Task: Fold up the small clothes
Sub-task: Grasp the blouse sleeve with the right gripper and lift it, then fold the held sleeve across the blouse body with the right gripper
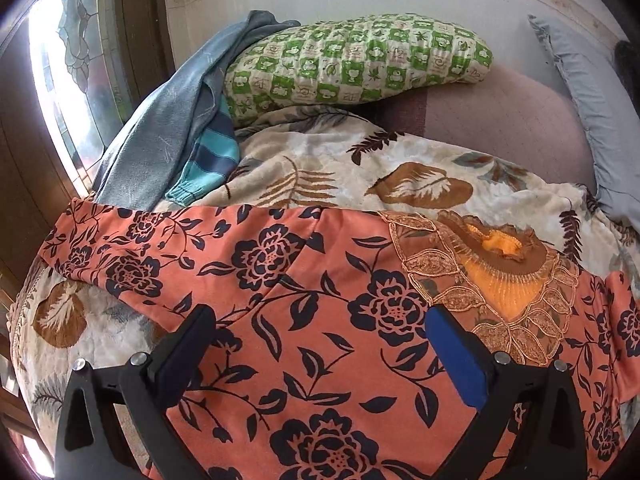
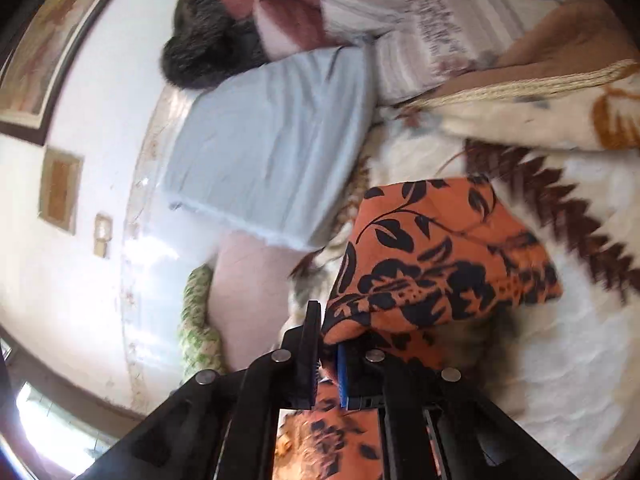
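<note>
An orange garment (image 1: 260, 256) with dark blue flowers lies spread across the leaf-patterned blanket (image 1: 360, 168) on a bed. Its embroidered neckline (image 1: 500, 264) shows at the right. My left gripper (image 1: 320, 314) hovers just over the garment's body with its jaws wide open and nothing between them. In the right wrist view, my right gripper (image 2: 328, 344) is shut on a fold of the same orange garment (image 2: 432, 256), which bunches up past the fingertips above the blanket (image 2: 580, 320).
A green checked pillow (image 1: 360, 60), a blue-grey garment (image 1: 160, 128) and a teal striped sleeve (image 1: 212, 160) lie at the back left. A pale blue pillow (image 2: 272, 140) leans near the white wall. A window (image 1: 64, 80) is at the left.
</note>
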Motion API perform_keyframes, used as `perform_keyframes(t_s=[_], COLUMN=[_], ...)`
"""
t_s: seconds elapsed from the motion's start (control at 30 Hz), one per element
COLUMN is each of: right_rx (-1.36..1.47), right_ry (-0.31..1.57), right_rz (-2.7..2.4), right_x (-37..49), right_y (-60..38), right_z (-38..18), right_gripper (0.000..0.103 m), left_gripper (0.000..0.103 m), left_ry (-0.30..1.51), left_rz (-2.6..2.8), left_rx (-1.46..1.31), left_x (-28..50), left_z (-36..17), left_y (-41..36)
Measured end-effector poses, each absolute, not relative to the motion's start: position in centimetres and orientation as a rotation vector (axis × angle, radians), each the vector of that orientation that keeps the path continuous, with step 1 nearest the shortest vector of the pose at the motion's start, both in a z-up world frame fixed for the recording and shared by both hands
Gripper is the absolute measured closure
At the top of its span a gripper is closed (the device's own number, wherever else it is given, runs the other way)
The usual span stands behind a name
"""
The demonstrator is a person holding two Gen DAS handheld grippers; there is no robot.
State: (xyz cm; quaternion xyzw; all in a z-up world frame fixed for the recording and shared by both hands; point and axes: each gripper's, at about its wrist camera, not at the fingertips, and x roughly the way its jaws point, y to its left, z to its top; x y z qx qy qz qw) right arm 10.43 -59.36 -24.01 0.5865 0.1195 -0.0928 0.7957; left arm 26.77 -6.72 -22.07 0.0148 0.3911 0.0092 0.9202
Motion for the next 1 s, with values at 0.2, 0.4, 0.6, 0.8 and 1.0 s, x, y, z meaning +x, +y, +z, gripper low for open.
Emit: perform_keyframes(t_s=[0.2, 0.4, 0.6, 0.8, 1.0], right_rx=[1.046, 0.765, 0.292, 0.318, 0.679], right_ry=[0.432, 0.748, 0.968, 0.963, 1.055], right_rz=[0.117, 0.258, 0.312, 0.412, 0.488], right_x=[19.0, 25.0, 26.3, 26.0, 26.0], right_y=[-45.7, -30.1, -20.7, -21.9, -26.0], right_z=[-19.9, -23.7, -26.7, -26.6, -27.2], right_gripper=[0.096, 0.090, 0.080, 0.063, 0.031], left_gripper=[0.000, 0.000, 0.000, 0.000, 0.000], left_ry=[0.760, 0.776, 0.786, 0.780, 0.751], left_rz=[0.104, 0.189, 0.215, 0.201, 0.140], left_rx=[0.014, -0.072, -0.099, -0.087, -0.071], left_x=[26.8, 27.7, 28.3, 28.3, 27.7], left_z=[-20.8, -20.4, -20.4, -20.3, -19.7], left_y=[-3.2, 1.1, 2.8, 2.2, 1.2])
